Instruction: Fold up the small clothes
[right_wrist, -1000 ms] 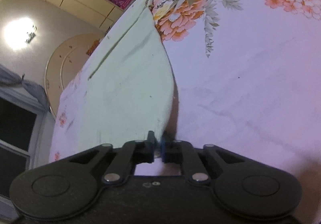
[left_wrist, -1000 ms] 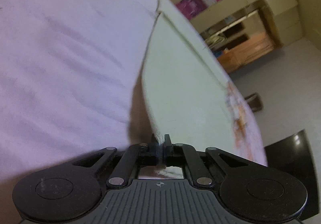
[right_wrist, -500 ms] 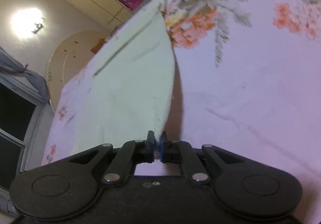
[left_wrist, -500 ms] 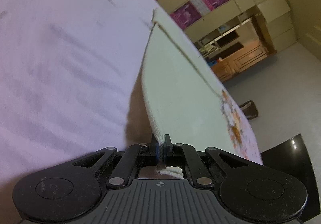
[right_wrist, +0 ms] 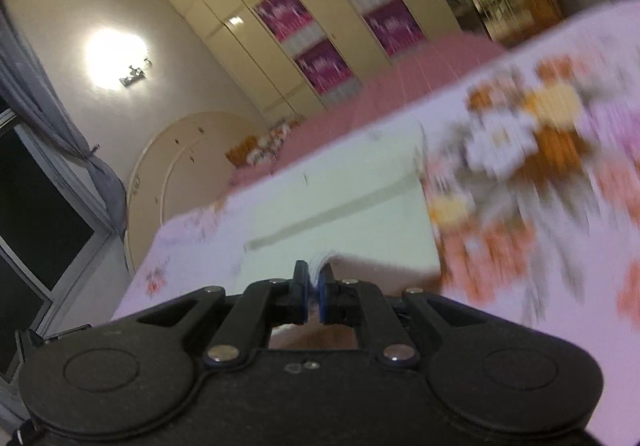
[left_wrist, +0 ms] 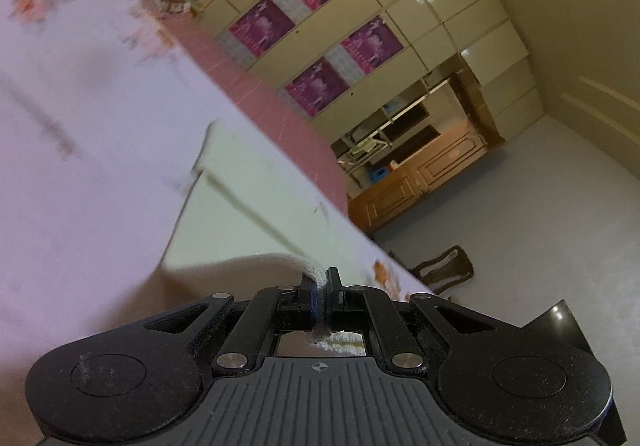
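A pale green garment [left_wrist: 240,214] lies spread on the flowered bedsheet [left_wrist: 80,134], its near edge lifted off the sheet. My left gripper [left_wrist: 320,278] is shut on one near corner of it, and the ribbed hem shows between the pads. In the right wrist view the same pale green garment [right_wrist: 344,206] stretches ahead, and my right gripper [right_wrist: 314,274] is shut on the other near corner. The raised cloth curves back toward both grippers and casts a shadow on the sheet underneath. Both views are blurred by motion.
A pink bedcover [left_wrist: 280,110] lies beyond the sheet. Cream wardrobe doors with magenta posters [left_wrist: 320,46] fill the far wall. A wooden cabinet [left_wrist: 420,174] and a chair [left_wrist: 444,270] stand on the floor past the bed's edge. A curtained dark window [right_wrist: 36,182] is at the left.
Both grippers have risen with the garment's near corners, lifting that edge off the sheet. The views now tilt up toward the room, and the cloth curls over instead of lying stretched.
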Tool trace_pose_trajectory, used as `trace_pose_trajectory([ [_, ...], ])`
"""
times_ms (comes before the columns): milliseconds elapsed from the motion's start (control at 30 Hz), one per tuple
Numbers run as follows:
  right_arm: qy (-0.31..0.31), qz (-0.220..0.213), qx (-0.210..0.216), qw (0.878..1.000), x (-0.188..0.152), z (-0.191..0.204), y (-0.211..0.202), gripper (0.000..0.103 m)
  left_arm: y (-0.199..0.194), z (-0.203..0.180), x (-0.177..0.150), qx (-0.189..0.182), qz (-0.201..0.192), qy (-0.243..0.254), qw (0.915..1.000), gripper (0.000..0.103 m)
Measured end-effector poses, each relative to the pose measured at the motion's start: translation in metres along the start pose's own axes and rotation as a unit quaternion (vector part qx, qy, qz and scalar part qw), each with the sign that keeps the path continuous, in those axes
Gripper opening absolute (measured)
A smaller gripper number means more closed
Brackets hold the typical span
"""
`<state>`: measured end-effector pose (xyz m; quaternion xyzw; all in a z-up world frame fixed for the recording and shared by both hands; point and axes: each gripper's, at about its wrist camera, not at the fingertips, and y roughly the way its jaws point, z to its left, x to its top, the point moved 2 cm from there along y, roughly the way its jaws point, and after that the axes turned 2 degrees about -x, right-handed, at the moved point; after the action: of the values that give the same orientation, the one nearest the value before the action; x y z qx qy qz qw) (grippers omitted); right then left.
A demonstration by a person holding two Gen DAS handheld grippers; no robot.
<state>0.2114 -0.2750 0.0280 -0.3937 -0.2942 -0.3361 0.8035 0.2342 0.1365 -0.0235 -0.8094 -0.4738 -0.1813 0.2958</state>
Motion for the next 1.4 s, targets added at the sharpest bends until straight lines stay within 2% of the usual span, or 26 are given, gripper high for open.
trace_pose_trajectory([
  [133, -0.018, -0.019, -0.007, 1.000, 0.047, 0.011, 0.024, 0.006, 0.040, -0.011, 0.043, -0.001, -0.006, 0.005, 1.0000, 0.004],
  [267, -0.011, -0.017, -0.018, 1.000, 0.079, 0.006, 0.057, 0.005, 0.073, 0.002, 0.077, 0.004, -0.005, -0.005, 1.0000, 0.004],
  [367, -0.003, -0.009, -0.025, 1.000, 0.097, -0.002, 0.091, 0.005, 0.108, 0.017, 0.084, 0.016, 0.003, -0.006, 0.9998, 0.004],
  [700, 0.039, 0.028, -0.050, 0.998, 0.120, -0.049, 0.209, 0.005, 0.228, 0.073, 0.120, 0.064, 0.048, -0.011, 0.9967, 0.003],
  [900, 0.075, 0.053, -0.063, 0.994, 0.123, -0.087, 0.272, 0.005, 0.292, 0.098, 0.131, 0.072, 0.071, -0.012, 0.9948, 0.003],
  [1033, 0.105, 0.066, -0.068, 0.990, 0.124, -0.113, 0.303, 0.006, 0.324, 0.109, 0.132, 0.069, 0.084, -0.007, 0.9940, 0.004],
  [1133, 0.104, 0.073, -0.072, 0.989, 0.122, -0.125, 0.322, 0.006, 0.336, 0.111, 0.134, 0.070, 0.071, -0.001, 0.9950, 0.004],
  [1167, 0.100, 0.070, -0.071, 0.990, 0.121, -0.126, 0.326, 0.013, 0.340, 0.112, 0.135, 0.068, 0.066, 0.000, 0.9955, 0.004],
  [1200, 0.097, 0.063, -0.073, 0.991, 0.121, -0.127, 0.327, 0.019, 0.343, 0.113, 0.136, 0.066, 0.064, -0.001, 0.9958, 0.008],
  [1233, 0.097, 0.048, -0.076, 0.991, 0.122, -0.128, 0.326, 0.033, 0.344, 0.112, 0.136, 0.066, 0.059, 0.000, 0.9960, 0.019],
  [1267, 0.101, 0.033, -0.074, 0.992, 0.123, -0.131, 0.324, 0.048, 0.344, 0.111, 0.137, 0.067, 0.051, 0.006, 0.9964, 0.053],
  [1300, 0.104, 0.019, -0.071, 0.992, 0.125, -0.133, 0.320, 0.051, 0.341, 0.108, 0.137, 0.075, 0.033, 0.020, 0.9964, 0.078],
  [1333, 0.104, 0.013, -0.068, 0.992, 0.126, -0.134, 0.318, 0.050, 0.337, 0.104, 0.138, 0.081, 0.015, 0.037, 0.9959, 0.079],
  [1400, 0.092, 0.016, -0.064, 0.994, 0.127, -0.136, 0.315, 0.046, 0.337, 0.100, 0.141, 0.069, 0.017, 0.052, 0.9961, 0.078],
])
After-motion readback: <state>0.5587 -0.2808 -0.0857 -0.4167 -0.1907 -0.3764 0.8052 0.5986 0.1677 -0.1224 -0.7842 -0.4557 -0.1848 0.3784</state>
